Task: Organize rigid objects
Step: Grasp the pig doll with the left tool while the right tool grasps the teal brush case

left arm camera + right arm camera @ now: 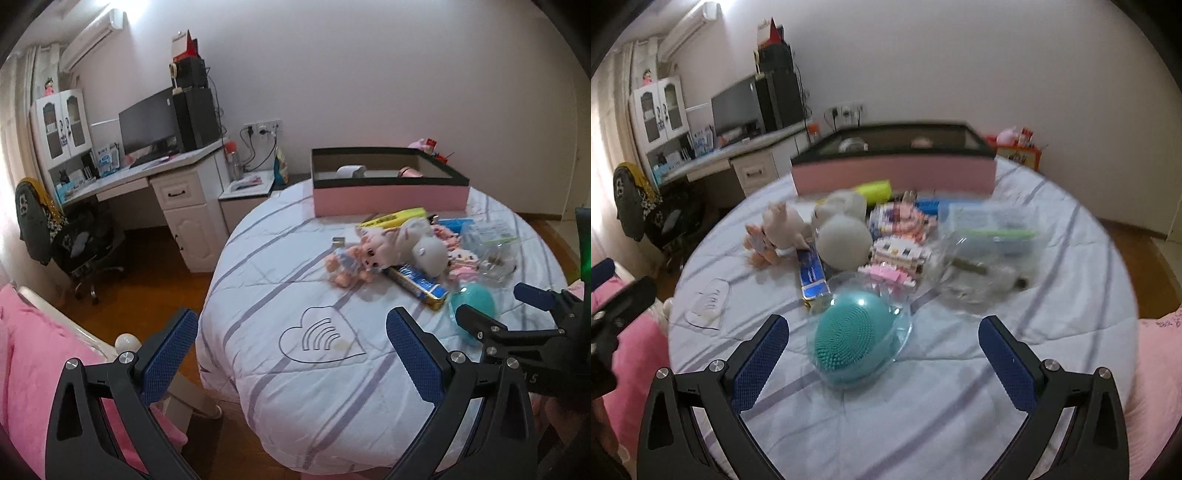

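Observation:
A pile of objects lies on the white striped quilt point(295, 332): a teal bristled brush in a clear shell point(855, 338), a blue and gold flat box point(812, 275), a yellow box point(873, 190), pink block toys point(899, 254), a clear bag point(990, 254), a pink plush doll point(354, 258) and a grey plush point(842, 240). A pink box with a dark rim point(894, 173) stands open behind the pile. My right gripper point(882, 362) is open, its fingers on either side of the teal brush, just short of it. My left gripper point(291, 354) is open and empty over bare quilt.
A white desk point(155, 173) with a monitor point(147, 127), a black chair point(85, 251) and a nightstand point(245, 192) stand left across the wooden floor. Pink bedding point(33, 362) lies at the lower left. My right gripper also shows in the left wrist view point(506, 306).

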`<move>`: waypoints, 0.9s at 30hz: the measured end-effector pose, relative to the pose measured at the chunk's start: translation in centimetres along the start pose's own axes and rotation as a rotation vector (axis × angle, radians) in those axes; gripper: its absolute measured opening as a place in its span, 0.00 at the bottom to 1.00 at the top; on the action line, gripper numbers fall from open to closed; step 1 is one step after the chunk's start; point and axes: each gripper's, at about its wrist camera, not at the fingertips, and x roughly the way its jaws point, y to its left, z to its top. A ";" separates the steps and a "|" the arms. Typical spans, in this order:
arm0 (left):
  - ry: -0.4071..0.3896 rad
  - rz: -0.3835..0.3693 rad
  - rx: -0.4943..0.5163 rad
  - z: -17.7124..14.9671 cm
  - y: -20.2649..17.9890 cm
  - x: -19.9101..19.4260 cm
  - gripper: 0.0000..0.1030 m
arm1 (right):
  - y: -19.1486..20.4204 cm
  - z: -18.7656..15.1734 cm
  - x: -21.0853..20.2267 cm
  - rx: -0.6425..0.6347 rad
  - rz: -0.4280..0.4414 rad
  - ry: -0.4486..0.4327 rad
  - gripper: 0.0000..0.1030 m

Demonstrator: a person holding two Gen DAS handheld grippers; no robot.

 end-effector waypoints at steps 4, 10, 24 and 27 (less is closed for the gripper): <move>0.024 -0.007 -0.011 0.1 0.3 1.0 1.00 | -0.3 0.1 1.5 -0.012 0.006 0.044 0.88; 0.048 -0.047 -0.008 0.6 -0.7 2.4 1.00 | -0.3 0.1 1.2 -0.079 0.065 0.037 0.63; 0.111 -0.142 -0.052 3.0 -3.7 7.9 1.00 | -6.9 0.5 -3.8 -0.028 0.012 -0.061 0.63; 0.134 -0.143 -0.088 3.6 -3.9 9.6 1.00 | -8.8 0.9 -3.0 0.011 -0.012 -0.055 0.63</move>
